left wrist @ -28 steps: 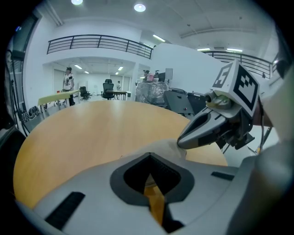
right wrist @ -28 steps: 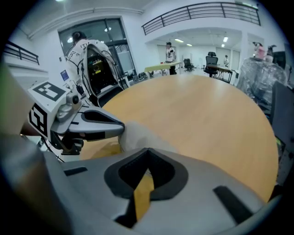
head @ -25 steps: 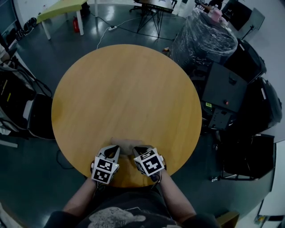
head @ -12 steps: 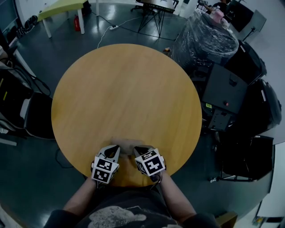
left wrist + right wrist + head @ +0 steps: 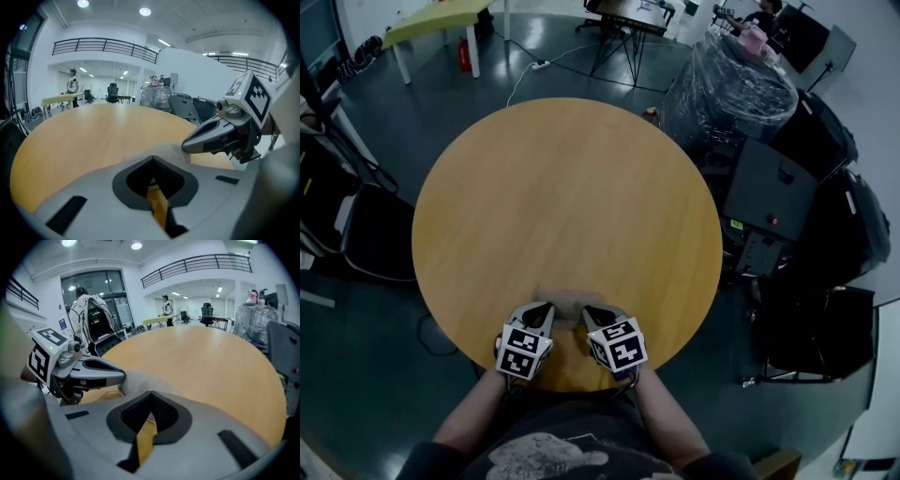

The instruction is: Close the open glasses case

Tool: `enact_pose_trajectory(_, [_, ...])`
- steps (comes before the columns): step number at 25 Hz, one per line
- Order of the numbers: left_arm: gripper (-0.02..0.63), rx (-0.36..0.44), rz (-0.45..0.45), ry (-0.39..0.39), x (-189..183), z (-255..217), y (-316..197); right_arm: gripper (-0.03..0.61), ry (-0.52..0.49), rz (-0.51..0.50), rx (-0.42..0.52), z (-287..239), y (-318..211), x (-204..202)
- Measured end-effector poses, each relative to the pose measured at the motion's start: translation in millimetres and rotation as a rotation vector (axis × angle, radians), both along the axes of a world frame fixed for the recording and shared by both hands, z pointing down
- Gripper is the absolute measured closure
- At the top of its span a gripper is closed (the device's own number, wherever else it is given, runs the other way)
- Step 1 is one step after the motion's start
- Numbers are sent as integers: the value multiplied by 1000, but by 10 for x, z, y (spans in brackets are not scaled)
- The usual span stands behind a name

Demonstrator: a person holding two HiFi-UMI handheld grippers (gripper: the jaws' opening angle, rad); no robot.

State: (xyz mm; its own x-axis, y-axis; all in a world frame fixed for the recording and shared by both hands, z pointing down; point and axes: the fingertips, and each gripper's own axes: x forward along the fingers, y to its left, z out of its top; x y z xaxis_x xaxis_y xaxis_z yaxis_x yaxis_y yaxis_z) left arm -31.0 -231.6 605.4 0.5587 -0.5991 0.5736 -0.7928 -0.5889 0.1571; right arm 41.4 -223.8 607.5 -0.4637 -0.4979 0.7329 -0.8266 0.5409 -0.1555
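The glasses case [image 5: 567, 302] is a pale grey-beige oblong near the front edge of the round wooden table [image 5: 567, 197]. I cannot tell whether its lid is open. My left gripper [image 5: 541, 311] points at its left end and my right gripper [image 5: 594, 313] at its right end. In the left gripper view the jaws of the left gripper [image 5: 152, 174] are shut, with the case [image 5: 161, 150] just beyond them and the right gripper [image 5: 220, 133] opposite. In the right gripper view the right gripper [image 5: 150, 414] is shut too, behind the case [image 5: 143, 379], facing the left gripper [image 5: 89, 372].
To the right of the table stand a plastic-wrapped stack [image 5: 731, 84] and black equipment cases [image 5: 778, 192]. A dark chair [image 5: 366, 234] is at the left and a green table [image 5: 431, 19] far back. A person [image 5: 72, 82] stands far off in the hall.
The head view has shifted a little. Both grippers stay at the two ends of the case, almost unmoved.
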Motion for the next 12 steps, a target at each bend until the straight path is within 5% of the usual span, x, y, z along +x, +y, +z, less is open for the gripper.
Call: enact_pose_trajectory(12, [606, 136, -30, -48, -29, -28, 57, 589, 68, -28, 33, -33, 54, 3])
